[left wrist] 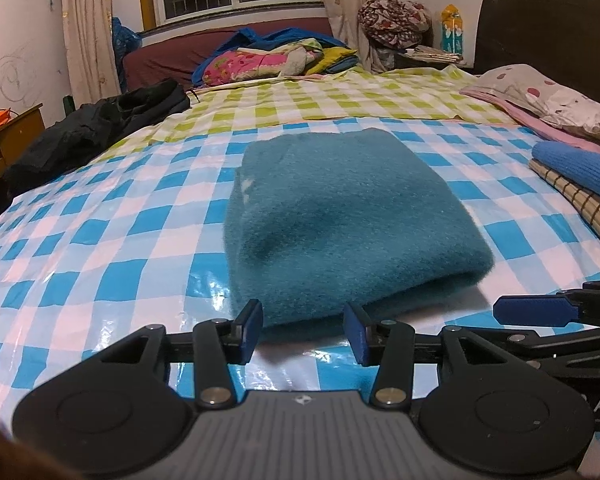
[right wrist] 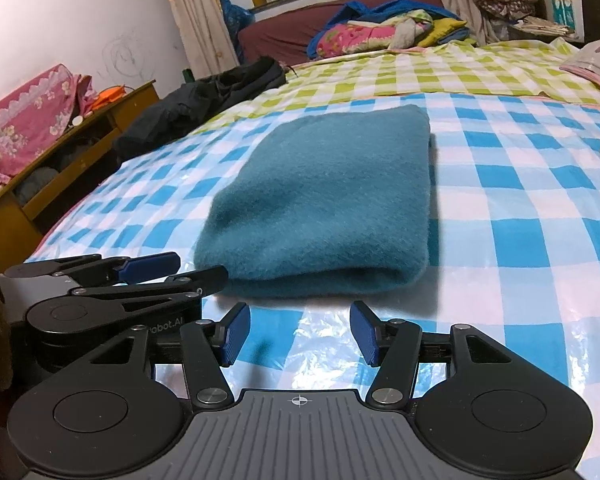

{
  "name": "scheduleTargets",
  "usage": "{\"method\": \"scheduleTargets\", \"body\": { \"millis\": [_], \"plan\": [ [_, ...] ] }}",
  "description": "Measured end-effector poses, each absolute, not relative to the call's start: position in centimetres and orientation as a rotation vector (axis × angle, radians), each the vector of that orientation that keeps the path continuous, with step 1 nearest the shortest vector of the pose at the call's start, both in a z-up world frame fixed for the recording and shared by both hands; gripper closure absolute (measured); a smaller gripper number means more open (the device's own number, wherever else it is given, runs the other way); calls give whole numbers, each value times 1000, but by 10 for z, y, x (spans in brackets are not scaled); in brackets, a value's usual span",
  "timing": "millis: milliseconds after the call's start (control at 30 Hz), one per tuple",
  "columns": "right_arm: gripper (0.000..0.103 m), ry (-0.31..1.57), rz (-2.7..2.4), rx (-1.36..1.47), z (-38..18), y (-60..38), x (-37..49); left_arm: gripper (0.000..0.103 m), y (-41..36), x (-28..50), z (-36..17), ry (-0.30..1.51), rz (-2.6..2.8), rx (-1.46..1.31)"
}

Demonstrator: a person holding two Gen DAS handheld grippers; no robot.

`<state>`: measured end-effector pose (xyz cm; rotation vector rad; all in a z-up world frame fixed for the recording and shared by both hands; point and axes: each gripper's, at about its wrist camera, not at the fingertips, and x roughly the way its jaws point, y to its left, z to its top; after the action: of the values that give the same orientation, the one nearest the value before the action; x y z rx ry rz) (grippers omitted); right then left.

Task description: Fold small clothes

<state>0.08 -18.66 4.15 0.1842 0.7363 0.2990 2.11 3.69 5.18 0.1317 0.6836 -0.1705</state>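
Note:
A folded teal fleece garment (left wrist: 340, 224) (right wrist: 324, 200) lies flat on the blue-and-white checked sheet (left wrist: 100, 248) (right wrist: 520, 240) that covers the bed. My left gripper (left wrist: 304, 330) is open, and the garment's near folded edge sits just ahead of its blue pads without touching them. My right gripper (right wrist: 300, 332) is also open, with only bare sheet between its pads; it stands a little short of the same edge. The two grippers are side by side: the right one's fingers (left wrist: 536, 310) show at the left wrist view's right edge, the left one's fingers (right wrist: 152, 263) at the right wrist view's left.
A black garment (left wrist: 100, 128) lies at the bed's left edge. Folded clothes (left wrist: 572, 184) are stacked on the right, a pillow (left wrist: 548, 96) behind them. Bedding (left wrist: 268, 60) is piled at the far end. A wooden shelf (right wrist: 60, 168) stands left of the bed.

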Motion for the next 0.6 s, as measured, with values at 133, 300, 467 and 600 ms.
{"method": "scheduleTargets", "body": {
  "millis": [133,300,467,600],
  "plan": [
    [48,740,295,191,40,-190,1,52,35,24,50,689,-174,135],
    [47,749,292,200,35,-191,2,48,34,27,48,694,-175,146],
    [47,756,286,213,30,-195,6,46,43,37,53,680,-167,122],
    [47,752,277,240,27,-201,11,45,53,54,64,662,-159,69]
  ]
}}
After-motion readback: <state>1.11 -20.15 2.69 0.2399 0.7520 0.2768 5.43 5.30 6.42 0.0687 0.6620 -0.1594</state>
